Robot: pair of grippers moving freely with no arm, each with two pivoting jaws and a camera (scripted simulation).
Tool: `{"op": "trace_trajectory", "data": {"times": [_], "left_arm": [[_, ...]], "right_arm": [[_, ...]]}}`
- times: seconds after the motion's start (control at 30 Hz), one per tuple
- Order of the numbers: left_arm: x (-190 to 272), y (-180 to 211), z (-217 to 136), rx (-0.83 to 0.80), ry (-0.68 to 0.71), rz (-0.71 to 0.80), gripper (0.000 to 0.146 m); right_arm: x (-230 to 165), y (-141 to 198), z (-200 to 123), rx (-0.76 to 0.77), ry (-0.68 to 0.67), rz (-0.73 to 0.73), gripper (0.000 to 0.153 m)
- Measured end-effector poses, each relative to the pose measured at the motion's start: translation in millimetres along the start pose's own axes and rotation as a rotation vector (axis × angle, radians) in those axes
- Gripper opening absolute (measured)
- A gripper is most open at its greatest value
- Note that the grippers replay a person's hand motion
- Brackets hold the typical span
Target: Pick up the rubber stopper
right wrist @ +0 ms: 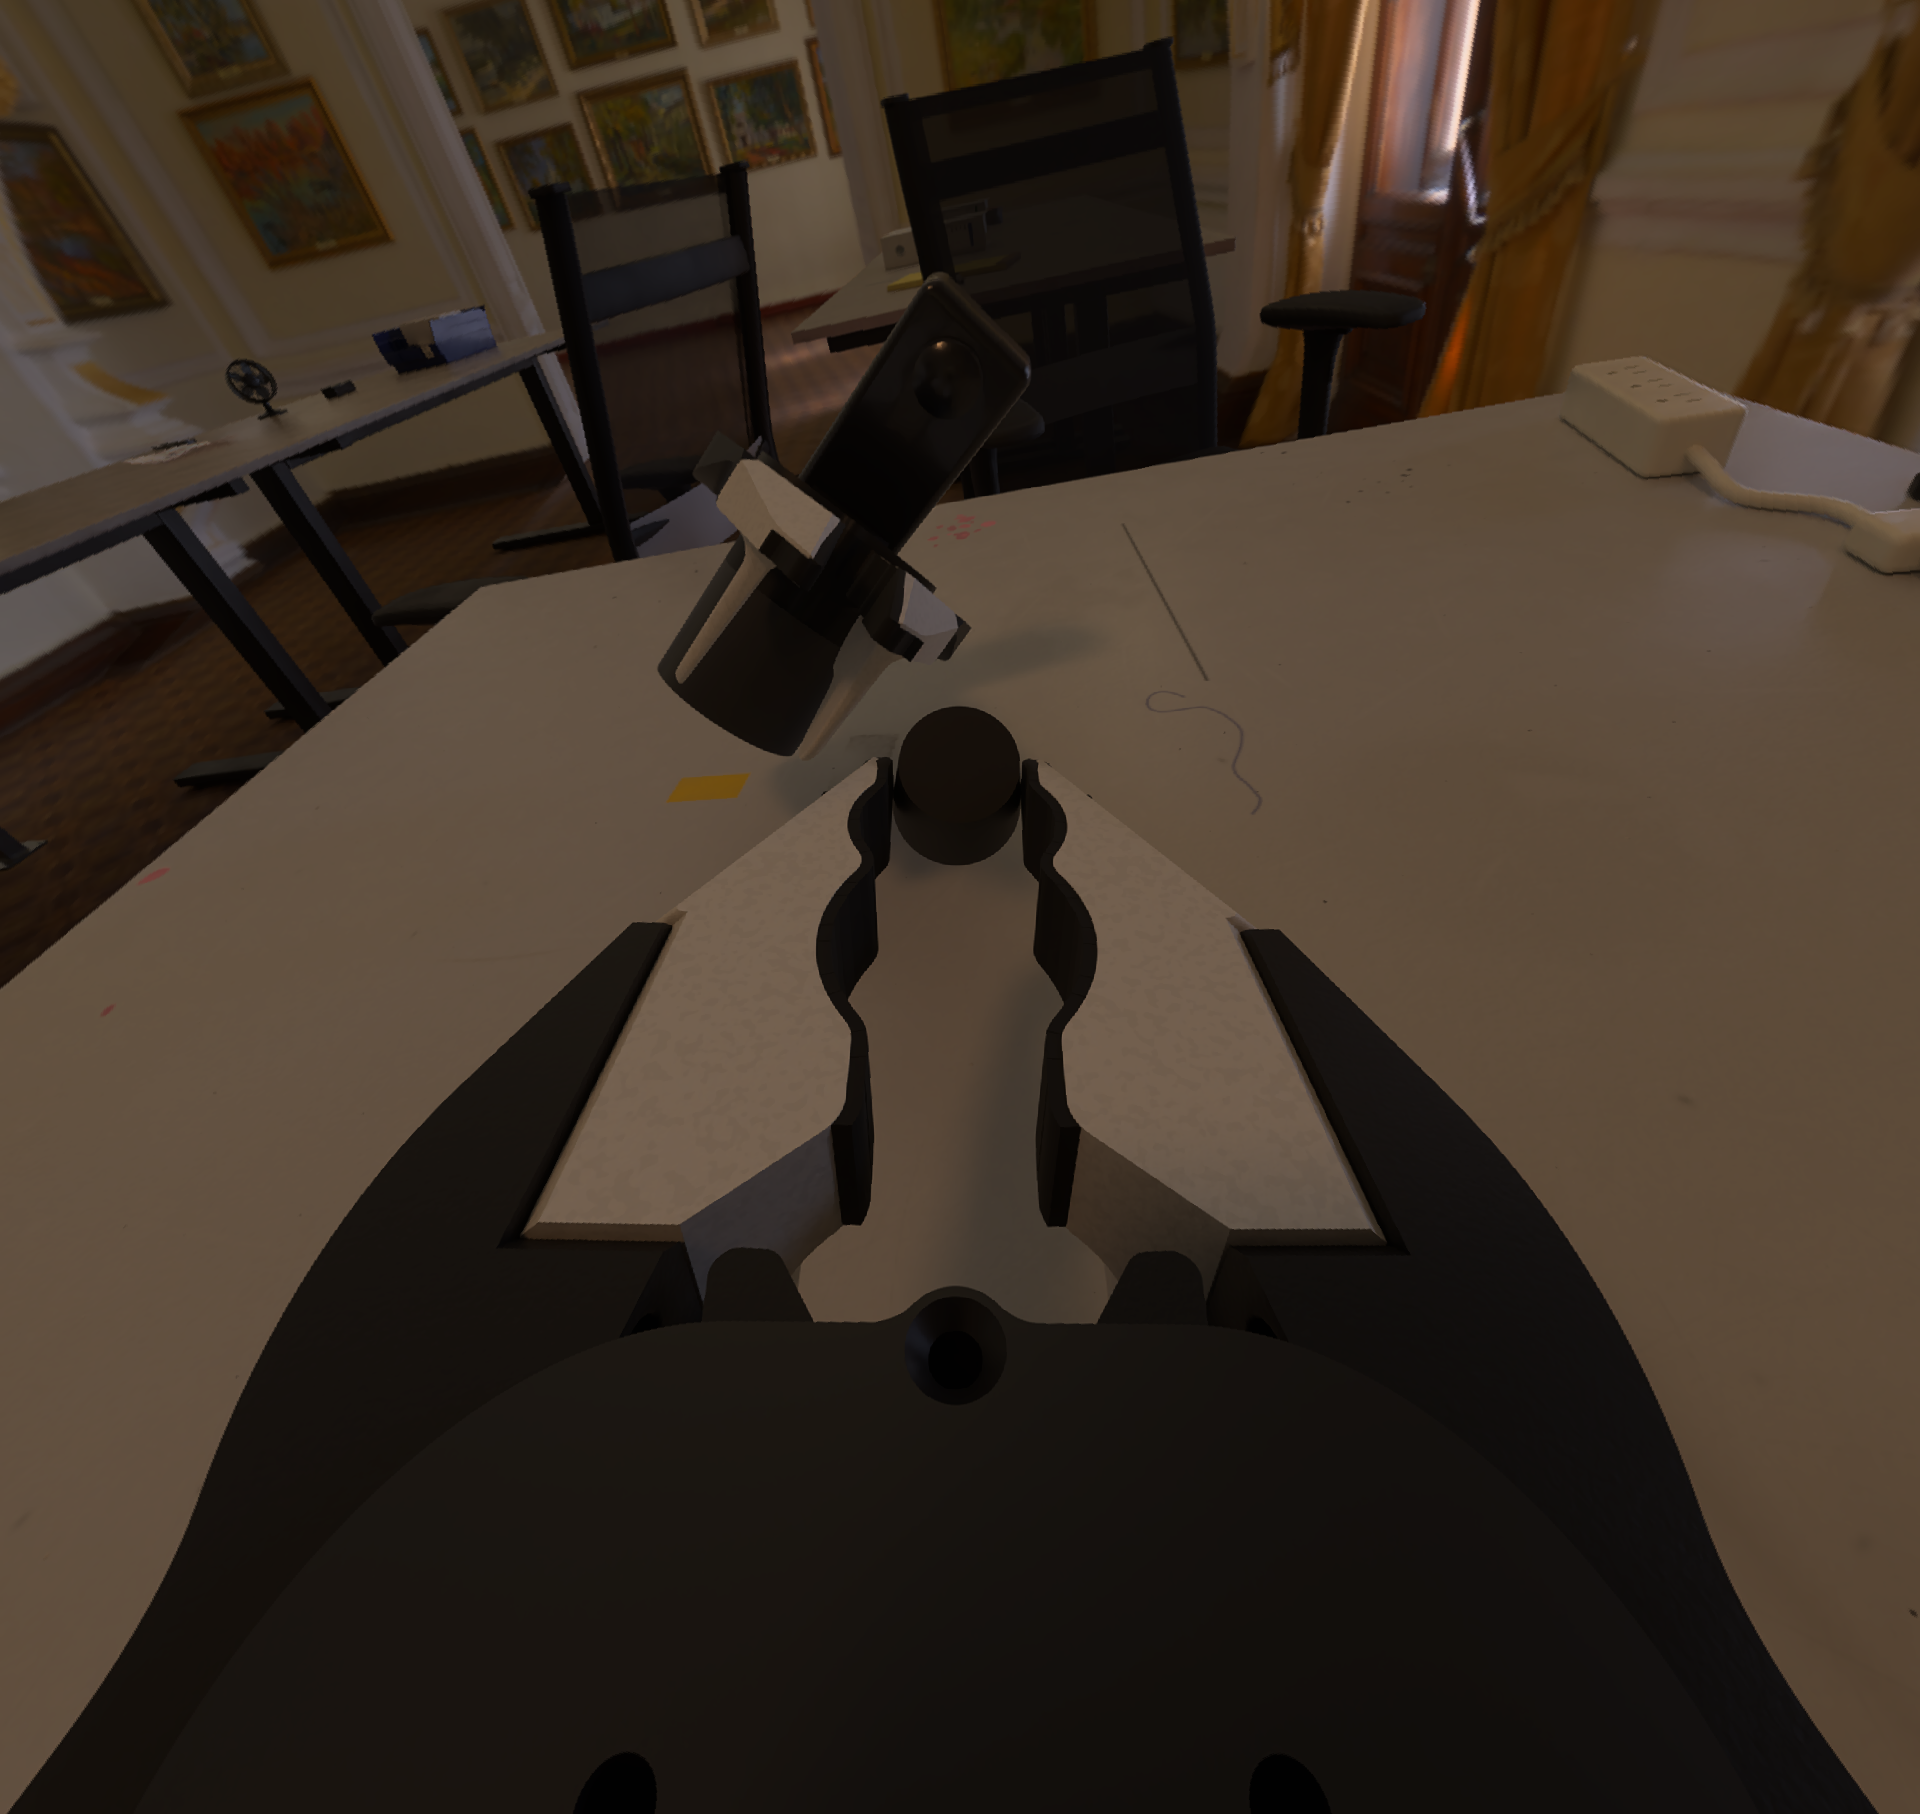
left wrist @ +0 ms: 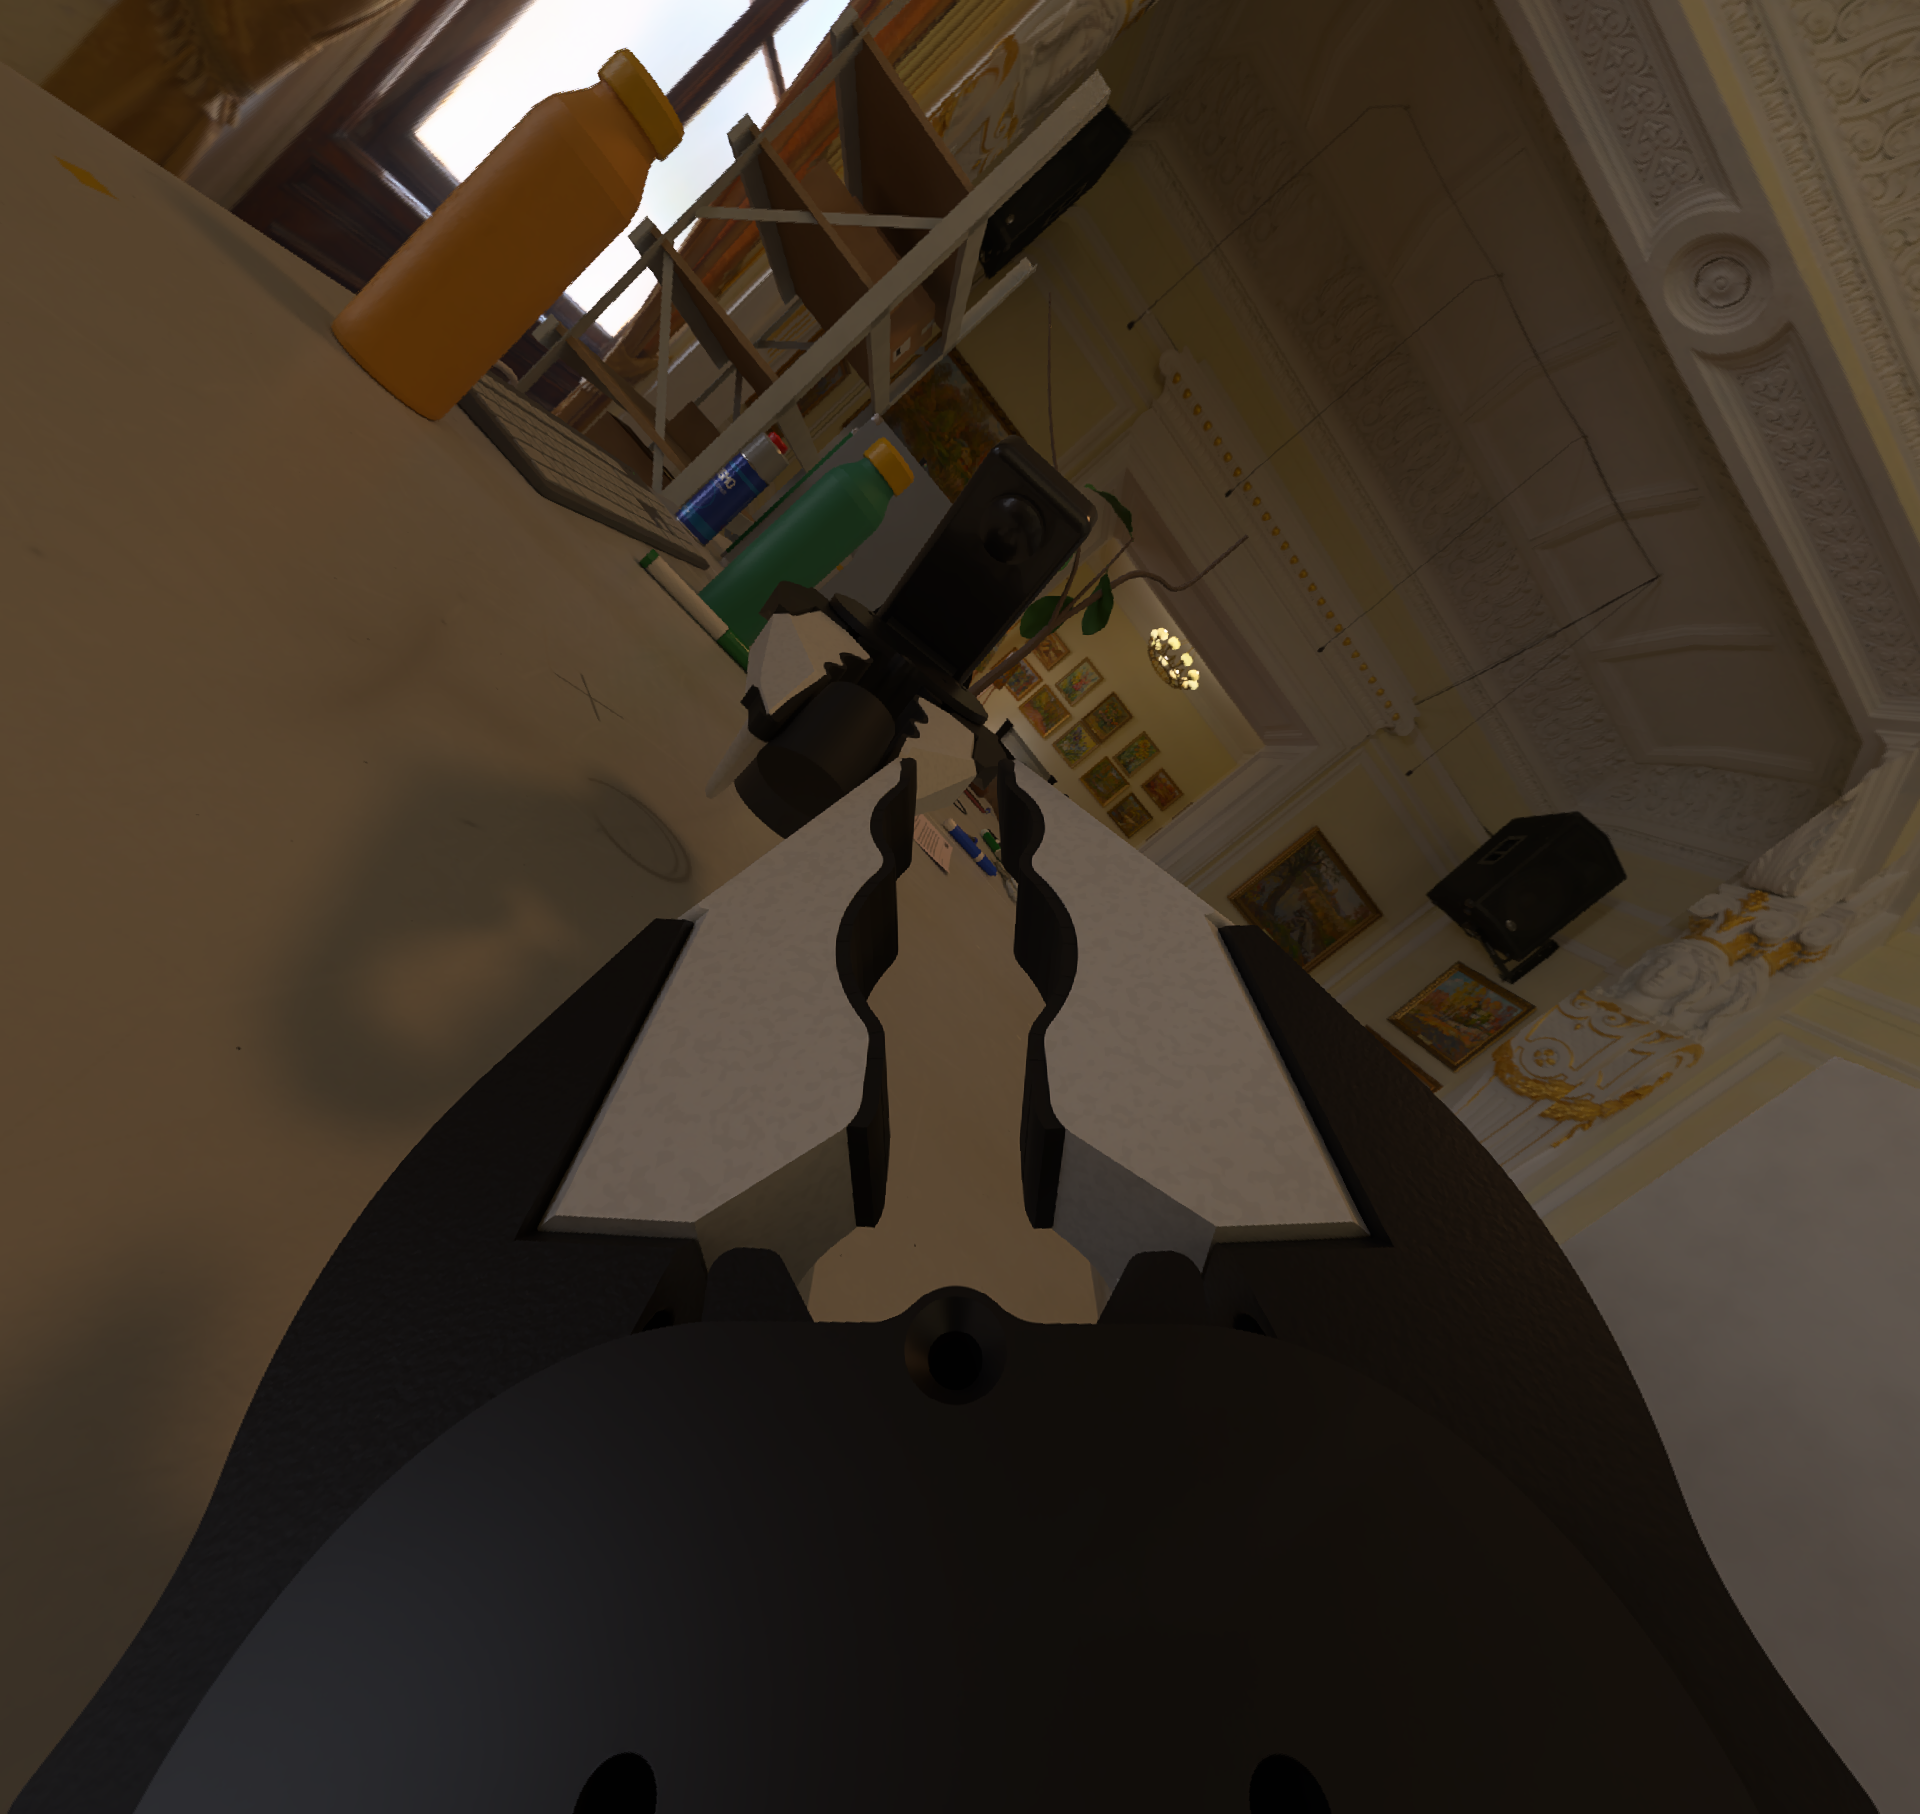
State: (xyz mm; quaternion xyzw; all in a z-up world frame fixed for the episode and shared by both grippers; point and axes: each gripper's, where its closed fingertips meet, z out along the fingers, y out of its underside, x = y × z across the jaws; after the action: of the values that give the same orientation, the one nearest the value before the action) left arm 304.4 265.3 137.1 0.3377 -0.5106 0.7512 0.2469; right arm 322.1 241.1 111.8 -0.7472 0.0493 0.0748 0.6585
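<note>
The black rubber stopper (right wrist: pixel 958 798) is a short round plug sitting between the tips of my right gripper (right wrist: pixel 958 777). Both fingertips (right wrist: pixel 885 798) touch its sides, so the gripper is shut on it, just over the grey table (right wrist: pixel 1455 881). I cannot tell whether it is off the surface. My left gripper (left wrist: pixel 956 772) holds nothing, its jaws a narrow gap apart, and is tilted low over the table. Its body (right wrist: pixel 769 652) shows just beyond the stopper in the right wrist view. The right gripper's body (left wrist: pixel 831 725) shows ahead in the left wrist view, where the stopper is hidden.
An orange bottle (left wrist: pixel 509 237), a keyboard (left wrist: pixel 582 465), a green bottle (left wrist: pixel 800 543) and a blue can (left wrist: pixel 732 486) stand on the table. A white power strip (right wrist: pixel 1652 414) lies at the far right. A yellow sticky note (right wrist: pixel 709 788) lies left of the stopper. Black chairs (right wrist: pixel 1049 206) stand behind the table.
</note>
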Motion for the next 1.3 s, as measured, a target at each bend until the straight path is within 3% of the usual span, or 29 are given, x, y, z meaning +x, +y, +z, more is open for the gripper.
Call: {"op": "trace_trajectory", "data": {"times": [0.63, 1.3], "left_arm": [[-4, 6, 4, -0.033, -0.062, 0.067, 0.015], [-17, 14, 7, -0.095, -0.126, 0.027, 0.015]], "right_arm": [[0, 5, 0, -0.030, -0.019, 0.052, 0.024], [-5, 11, 2, -0.088, 0.041, -0.137, 0.024]]}}
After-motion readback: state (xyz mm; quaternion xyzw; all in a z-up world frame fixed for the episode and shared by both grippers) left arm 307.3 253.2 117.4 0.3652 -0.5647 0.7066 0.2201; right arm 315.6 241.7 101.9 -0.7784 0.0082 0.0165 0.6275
